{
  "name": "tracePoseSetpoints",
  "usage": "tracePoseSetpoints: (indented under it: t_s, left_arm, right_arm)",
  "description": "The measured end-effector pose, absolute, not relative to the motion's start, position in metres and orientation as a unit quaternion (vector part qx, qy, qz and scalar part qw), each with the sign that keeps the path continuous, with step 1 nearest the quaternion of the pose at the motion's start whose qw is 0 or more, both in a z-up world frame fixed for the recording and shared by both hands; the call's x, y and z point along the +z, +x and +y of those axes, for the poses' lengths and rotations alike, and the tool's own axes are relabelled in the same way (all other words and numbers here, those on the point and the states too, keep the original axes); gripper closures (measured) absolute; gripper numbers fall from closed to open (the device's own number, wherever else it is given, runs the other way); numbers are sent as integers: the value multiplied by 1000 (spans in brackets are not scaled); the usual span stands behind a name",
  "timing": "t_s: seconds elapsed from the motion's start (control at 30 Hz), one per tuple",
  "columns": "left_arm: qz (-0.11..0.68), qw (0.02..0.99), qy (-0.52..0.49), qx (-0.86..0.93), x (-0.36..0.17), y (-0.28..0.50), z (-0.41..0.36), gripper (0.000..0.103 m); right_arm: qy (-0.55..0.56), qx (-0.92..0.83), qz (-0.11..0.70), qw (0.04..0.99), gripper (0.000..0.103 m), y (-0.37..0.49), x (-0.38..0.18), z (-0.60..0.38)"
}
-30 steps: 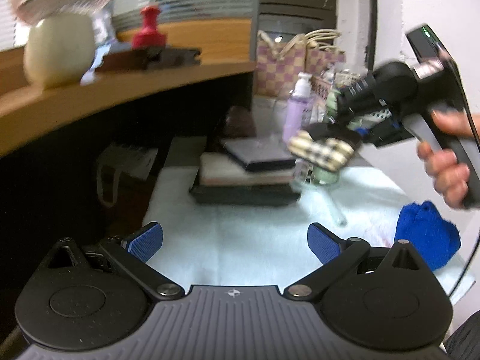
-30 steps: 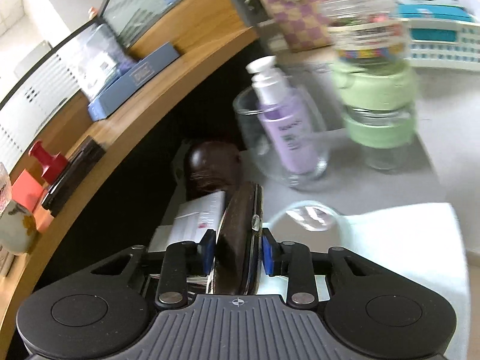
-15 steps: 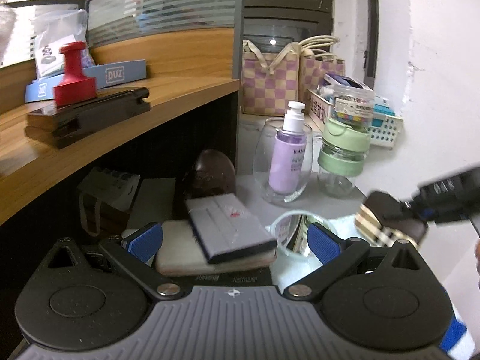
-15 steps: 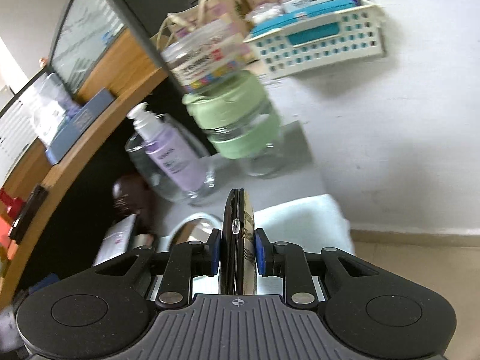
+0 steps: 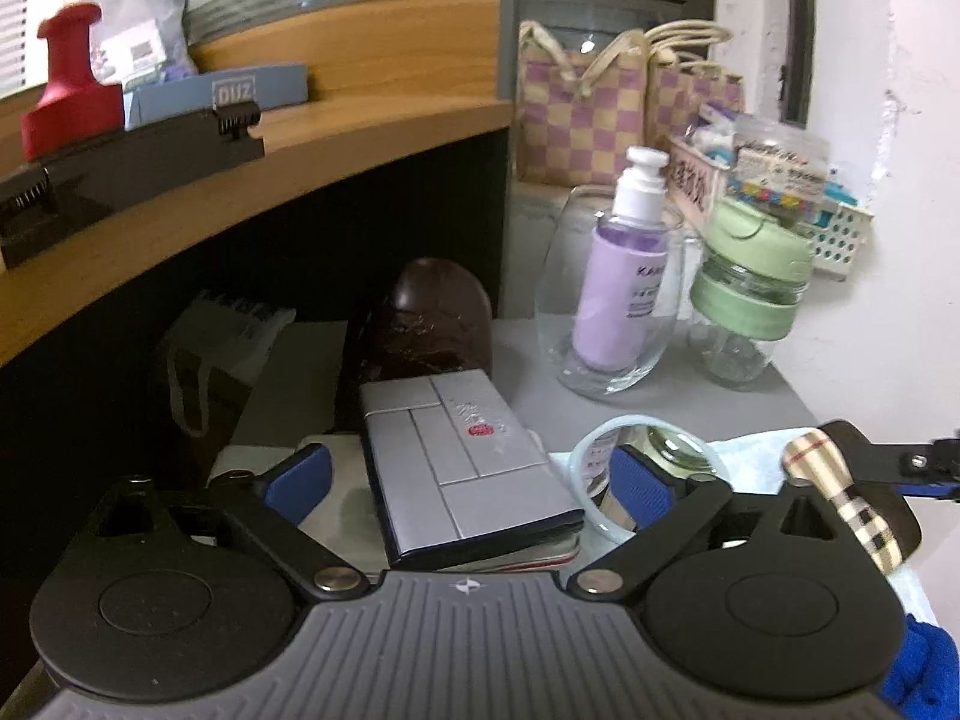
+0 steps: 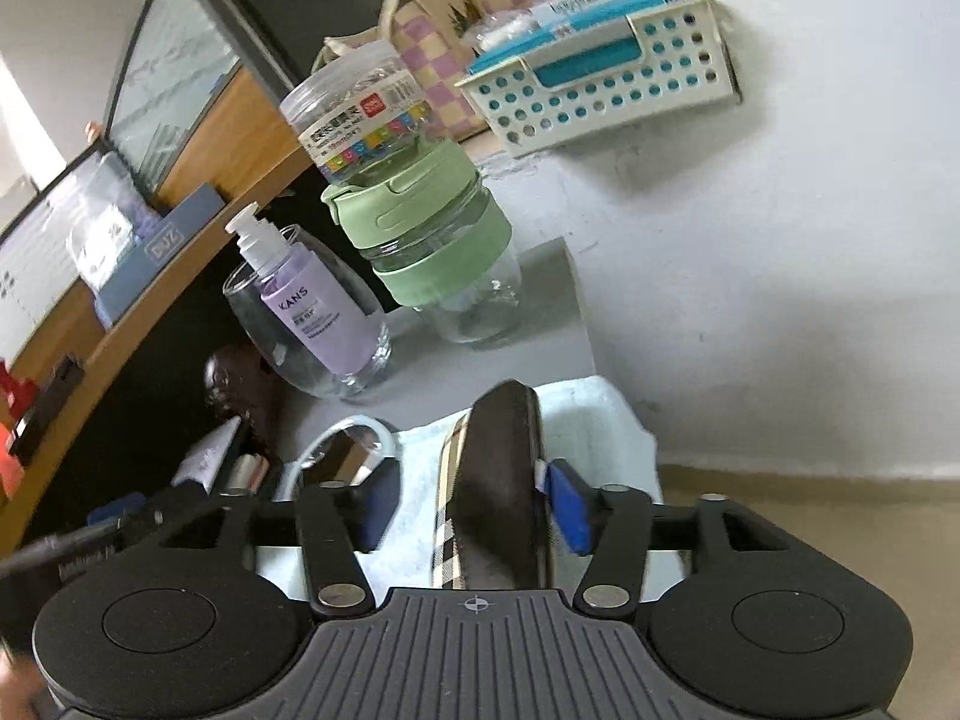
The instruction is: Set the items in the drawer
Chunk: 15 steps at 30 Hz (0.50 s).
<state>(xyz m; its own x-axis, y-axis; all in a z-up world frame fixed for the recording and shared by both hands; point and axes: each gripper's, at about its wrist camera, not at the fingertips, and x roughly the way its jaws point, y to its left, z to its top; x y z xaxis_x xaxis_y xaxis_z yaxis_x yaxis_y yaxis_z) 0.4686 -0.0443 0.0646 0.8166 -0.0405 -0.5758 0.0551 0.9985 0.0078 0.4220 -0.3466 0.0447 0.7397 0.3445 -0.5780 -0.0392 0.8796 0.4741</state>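
A brown glasses case (image 6: 498, 468) with a plaid side stands on edge on the white towel (image 6: 606, 420). My right gripper (image 6: 471, 507) is open around it: the right pad (image 6: 567, 510) touches the case and the left pad (image 6: 375, 504) is apart from it. The left wrist view shows the same case (image 5: 840, 492) at the right edge. My left gripper (image 5: 468, 480) is open over a silver-grey wallet (image 5: 468, 450) that lies on a stack. A round mirror (image 5: 648, 456) with a pale blue rim lies beside its right finger.
A purple pump bottle (image 5: 618, 300) stands in a glass beside a green-lidded jar (image 5: 750, 282). A dark brown rounded object (image 5: 438, 312) sits behind the wallet. Checked bags (image 5: 576, 114) and a white basket (image 6: 600, 84) stand at the back. A wooden shelf (image 5: 360, 138) overhangs the left. A blue cloth (image 5: 924, 672) lies bottom right.
My right gripper carried the case right and down onto the white towel, then opened its jaws. My left gripper moved forward over the grey wallet.
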Motion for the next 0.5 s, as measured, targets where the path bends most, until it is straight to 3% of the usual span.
tracePoseSetpoints:
  t_s: [0.17, 0.33, 0.5]
  left_arm:
    - [314, 949, 1, -13, 59, 474, -42, 20]
    - [313, 950, 12, -5, 58, 475, -44, 27]
    - [313, 950, 2, -5, 59, 474, -42, 28]
  right_arm:
    - [183, 105, 326, 921, 30, 410, 49, -345]
    - [160, 109, 311, 930, 23, 399, 53, -344]
    - [167, 112, 307, 930, 23, 393, 52, -349]
